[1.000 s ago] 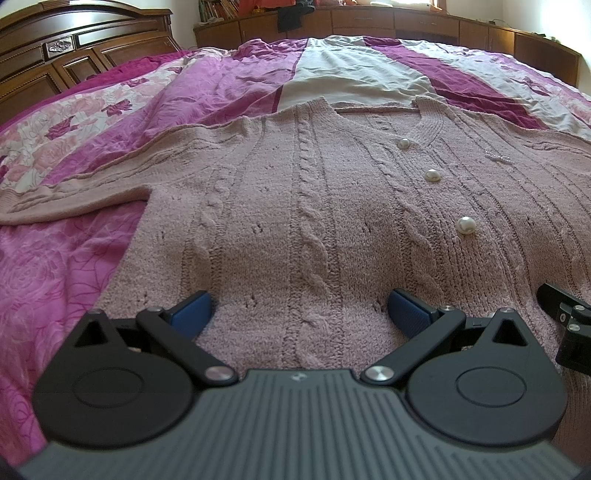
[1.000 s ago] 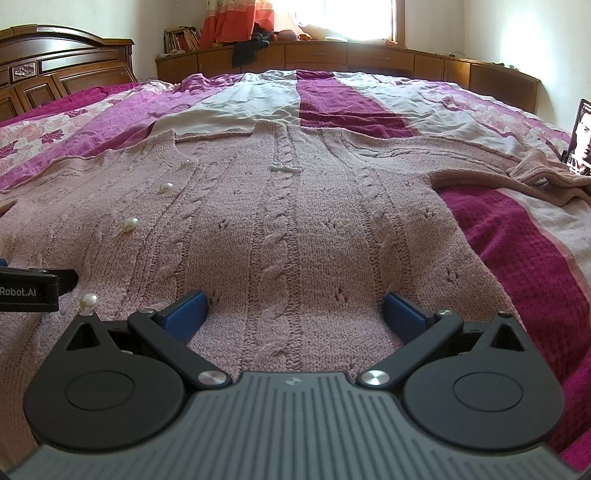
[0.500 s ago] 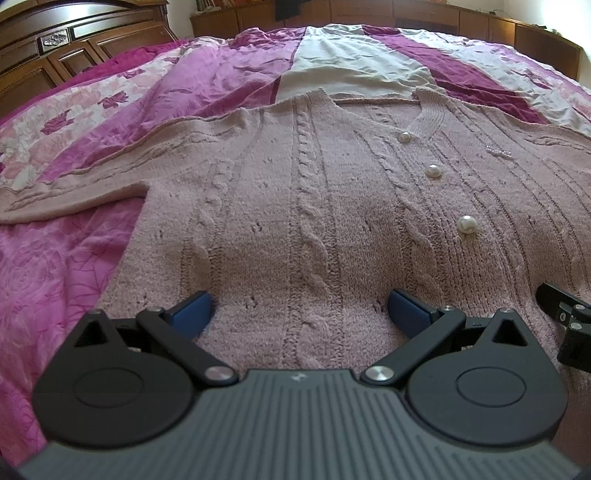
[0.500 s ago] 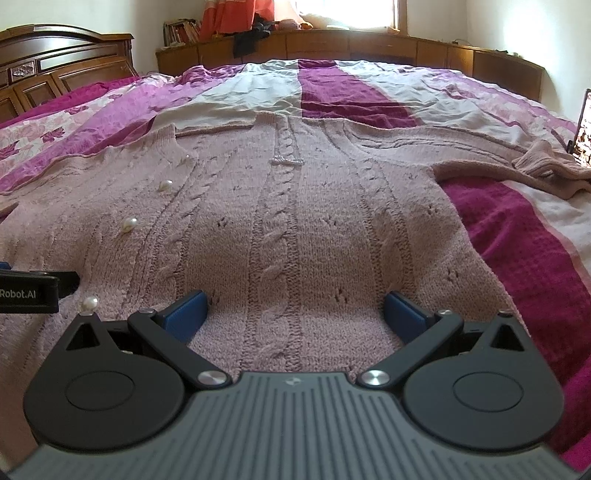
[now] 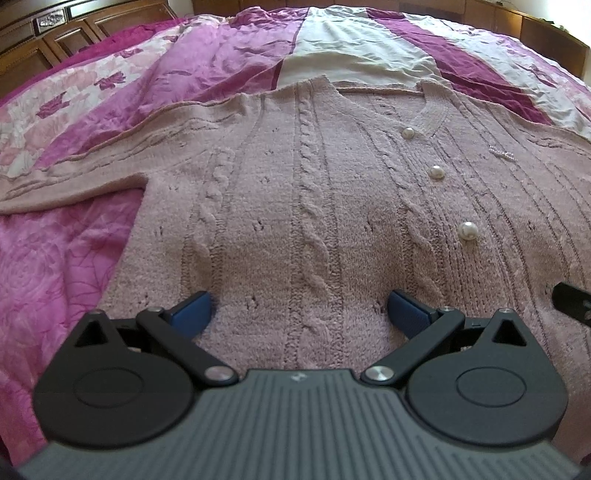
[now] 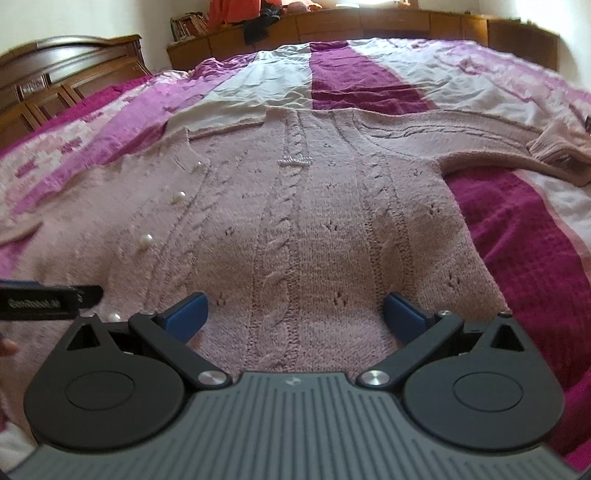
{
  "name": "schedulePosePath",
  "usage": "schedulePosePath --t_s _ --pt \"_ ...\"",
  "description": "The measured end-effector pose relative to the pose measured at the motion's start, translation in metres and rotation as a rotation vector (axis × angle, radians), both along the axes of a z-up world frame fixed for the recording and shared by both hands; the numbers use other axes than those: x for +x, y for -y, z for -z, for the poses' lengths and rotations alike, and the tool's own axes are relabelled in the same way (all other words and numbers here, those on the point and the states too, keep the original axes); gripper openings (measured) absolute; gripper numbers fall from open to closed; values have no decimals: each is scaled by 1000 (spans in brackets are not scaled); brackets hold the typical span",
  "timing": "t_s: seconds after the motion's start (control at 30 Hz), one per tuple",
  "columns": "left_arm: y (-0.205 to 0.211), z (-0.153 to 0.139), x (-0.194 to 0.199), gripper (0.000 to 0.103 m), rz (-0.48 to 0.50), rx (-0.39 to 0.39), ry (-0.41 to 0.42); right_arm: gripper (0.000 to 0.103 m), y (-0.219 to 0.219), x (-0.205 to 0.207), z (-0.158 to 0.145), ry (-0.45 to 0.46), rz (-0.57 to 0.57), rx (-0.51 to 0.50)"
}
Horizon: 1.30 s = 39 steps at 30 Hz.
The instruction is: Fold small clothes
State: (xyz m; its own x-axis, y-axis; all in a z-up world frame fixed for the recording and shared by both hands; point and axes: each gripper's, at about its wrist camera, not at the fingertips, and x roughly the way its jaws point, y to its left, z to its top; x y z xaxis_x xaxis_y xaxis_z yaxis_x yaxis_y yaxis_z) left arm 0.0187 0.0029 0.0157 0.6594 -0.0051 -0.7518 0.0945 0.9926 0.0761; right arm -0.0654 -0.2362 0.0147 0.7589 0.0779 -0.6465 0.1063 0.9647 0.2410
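A pale pink cable-knit cardigan point(image 5: 317, 206) with pearl buttons point(image 5: 468, 230) lies flat, front up, on the bed. Its left sleeve point(image 5: 74, 181) stretches out to the left. The right sleeve point(image 6: 480, 129) runs out to the right and ends in a bunched cuff. My left gripper point(image 5: 299, 310) stands open over the left half of the hem, blue pads wide apart with knit between them. My right gripper point(image 6: 295, 312) stands open over the right half of the hem. Each gripper shows at the edge of the other view.
A quilt point(image 5: 221, 62) in magenta, pink and white patches covers the bed. A dark wooden headboard point(image 6: 48, 81) stands at the back left. Low wooden cabinets point(image 6: 369, 22) line the far wall, with books and clothes on top.
Both wrist cameras have tipped downward and risen a little, so the cardigan fills more of each view. Both grippers stayed open. The cardigan has not moved.
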Motion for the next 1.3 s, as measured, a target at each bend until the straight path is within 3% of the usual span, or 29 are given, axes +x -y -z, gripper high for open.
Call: schedulePosePath --t_s 0.2,0.47,0.87,1.3 --pt "-2 -9 0 103 -15 -14 -13 103 30 -6 -22 25 -33 190" --pt "-4 -16 0 103 -36 -22 -13 103 89 -9 -51 107 11 345" --pt "-1 -19 2 103 -44 13 -7 99 196 17 -57 186 275 286" --pt "3 -16 5 103 -47 43 -9 89 264 49 -21 135 468 298"
